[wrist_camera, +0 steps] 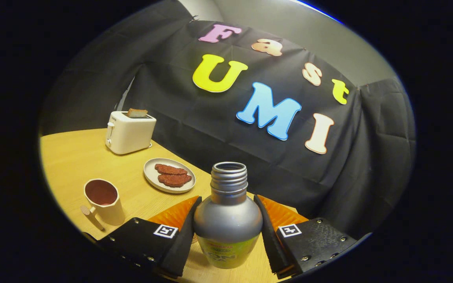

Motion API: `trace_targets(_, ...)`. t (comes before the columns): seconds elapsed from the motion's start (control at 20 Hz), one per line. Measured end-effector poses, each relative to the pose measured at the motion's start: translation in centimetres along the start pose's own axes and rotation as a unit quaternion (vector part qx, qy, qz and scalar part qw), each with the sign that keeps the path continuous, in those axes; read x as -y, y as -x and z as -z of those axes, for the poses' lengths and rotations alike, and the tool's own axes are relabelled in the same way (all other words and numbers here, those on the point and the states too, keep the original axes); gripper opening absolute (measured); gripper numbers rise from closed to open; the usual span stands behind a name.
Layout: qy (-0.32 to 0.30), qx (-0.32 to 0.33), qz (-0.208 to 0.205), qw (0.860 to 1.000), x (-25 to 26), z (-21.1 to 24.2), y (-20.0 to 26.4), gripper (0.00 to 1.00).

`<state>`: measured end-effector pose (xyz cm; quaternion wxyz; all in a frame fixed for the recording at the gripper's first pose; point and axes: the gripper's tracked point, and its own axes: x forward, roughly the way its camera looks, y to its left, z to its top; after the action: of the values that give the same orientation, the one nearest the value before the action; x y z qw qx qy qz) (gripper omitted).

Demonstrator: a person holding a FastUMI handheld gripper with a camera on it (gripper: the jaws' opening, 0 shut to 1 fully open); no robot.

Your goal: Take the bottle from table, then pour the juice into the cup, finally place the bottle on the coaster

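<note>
- So my gripper (228, 232) is clamped on the bottle (228, 220), one finger pressed against each side of the grey body, right under the shoulder where it starts to narrow.
- Bottle sits upright between my fingers, cap off, threaded neck wide open and sticking up just ahead of me. Can't tell if its base is on the table (69, 161) or just off it, my fingers hide that.
- Handling guess: smooth, rounded walls with a glossy label lower down, so probably slippery. Looks stiff rather than squishy. Weight depends on how much juice is inside, which I can't see. The widest part of the body seems like the right place to hold; the neck would be too thin and tippy.
- Cup (104, 201) is ahead to my left, on the table, with something dark inside.
- Beyond it, a plate (169, 175) with two brown slices, and a toaster (129, 131) further back with bread poking out.
- No open mouth tipping early, or it spills.
</note>
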<state>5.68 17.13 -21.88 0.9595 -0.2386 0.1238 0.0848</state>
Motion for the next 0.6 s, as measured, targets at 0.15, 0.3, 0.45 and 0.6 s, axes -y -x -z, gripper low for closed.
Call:
trace_targets(0.15, 0.039, -0.012, -0.017, 0.999, -1.9, -0.4, -0.1, 0.78)
trace_targets(0.3, 0.087, -0.01, -0.026, 0.996, -3.6, -1.3, -0.2, 0.79)
trace_targets(0.45, 0.128, -0.016, -0.021, 0.991, -5.0, -1.5, -0.3, 0.79)
trace_targets(0.6, 0.159, -0.017, -0.021, 0.987, -6.3, -1.8, -0.6, 0.79)
